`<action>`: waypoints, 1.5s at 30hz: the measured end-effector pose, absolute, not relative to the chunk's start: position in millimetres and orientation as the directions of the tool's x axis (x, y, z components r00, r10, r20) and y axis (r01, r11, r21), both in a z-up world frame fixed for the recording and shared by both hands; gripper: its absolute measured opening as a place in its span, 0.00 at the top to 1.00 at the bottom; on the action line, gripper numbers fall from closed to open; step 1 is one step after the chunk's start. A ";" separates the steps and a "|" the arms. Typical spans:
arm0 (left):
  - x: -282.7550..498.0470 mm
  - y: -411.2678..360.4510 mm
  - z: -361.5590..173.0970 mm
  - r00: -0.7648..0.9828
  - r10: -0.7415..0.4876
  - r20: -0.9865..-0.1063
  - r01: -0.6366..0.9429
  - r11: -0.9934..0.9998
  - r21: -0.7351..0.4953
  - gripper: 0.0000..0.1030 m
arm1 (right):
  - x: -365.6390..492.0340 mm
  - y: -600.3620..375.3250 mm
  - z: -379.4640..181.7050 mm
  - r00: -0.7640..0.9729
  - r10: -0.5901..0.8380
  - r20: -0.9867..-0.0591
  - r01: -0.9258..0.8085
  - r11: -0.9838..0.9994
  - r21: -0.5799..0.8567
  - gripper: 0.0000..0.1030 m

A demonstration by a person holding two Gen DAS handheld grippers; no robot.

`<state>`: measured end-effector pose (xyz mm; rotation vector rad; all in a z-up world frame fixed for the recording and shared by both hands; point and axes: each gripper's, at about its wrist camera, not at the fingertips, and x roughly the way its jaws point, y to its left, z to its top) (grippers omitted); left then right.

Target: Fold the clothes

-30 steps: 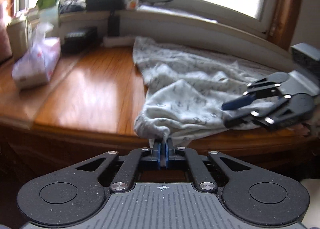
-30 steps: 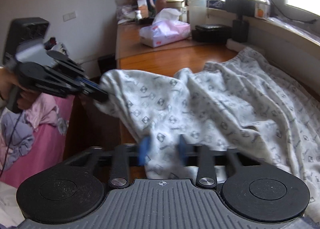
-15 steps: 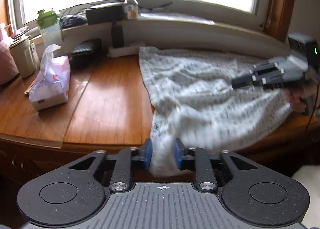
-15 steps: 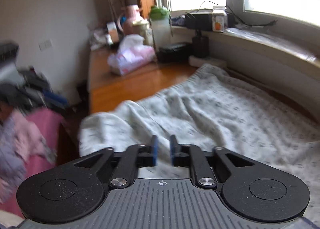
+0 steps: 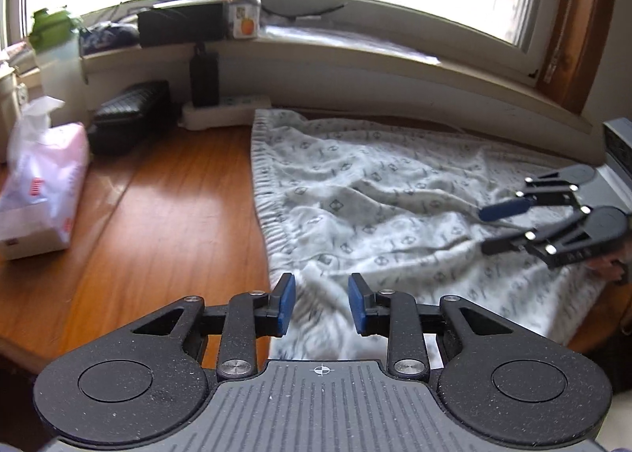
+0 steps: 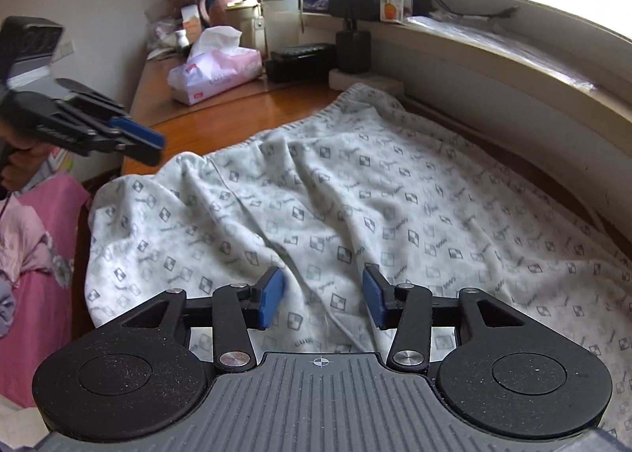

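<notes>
Both grippers [image 5: 321, 304] [image 6: 320, 302]: speckled black linkages, silver screws, blue, seemingly rubber, pads.

A pale patterned garment [image 6: 335, 191] is seen spread in loose wrinkles across the wooden bench [image 6: 221, 116], one edge hanging over the bench's near side. The right tongs [image 6: 322, 302] are held spread wide just above the cloth, nothing gripped between the blue pads [image 6: 270, 302]. The left tongs [image 6: 148, 145] are seen at the far left, held in a hand [image 6: 19, 159] (their spread cannot be judged from this angle). A pink tissue pack [image 6: 215, 70] stands near the bench's far end.
</notes>
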<state>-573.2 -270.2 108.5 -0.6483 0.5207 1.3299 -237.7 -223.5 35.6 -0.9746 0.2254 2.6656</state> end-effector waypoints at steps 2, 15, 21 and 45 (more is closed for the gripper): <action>-572.1 -262.1 103.5 0.190 0.708 -0.680 -0.981 0.115 -0.154 0.60 | -236.3 -222.4 34.6 -0.731 0.214 -0.648 -0.322 -0.946 0.050 0.55; -555.4 -224.1 115.0 0.086 0.806 -0.585 -0.996 0.068 -0.053 0.98 | -228.7 -200.5 42.7 -0.776 0.332 -0.536 -0.409 -0.912 0.027 0.98; -539.5 -202.5 108.4 0.028 0.756 -0.654 -0.997 0.066 0.033 0.80 | -226.7 -191.4 38.5 -0.741 0.319 -0.591 -0.417 -0.909 0.032 0.92; -527.7 -157.0 81.3 0.127 0.710 -0.693 -0.984 0.176 0.000 0.85 | -173.0 -100.8 20.4 -0.628 0.411 -0.660 -0.538 -0.843 -0.013 0.59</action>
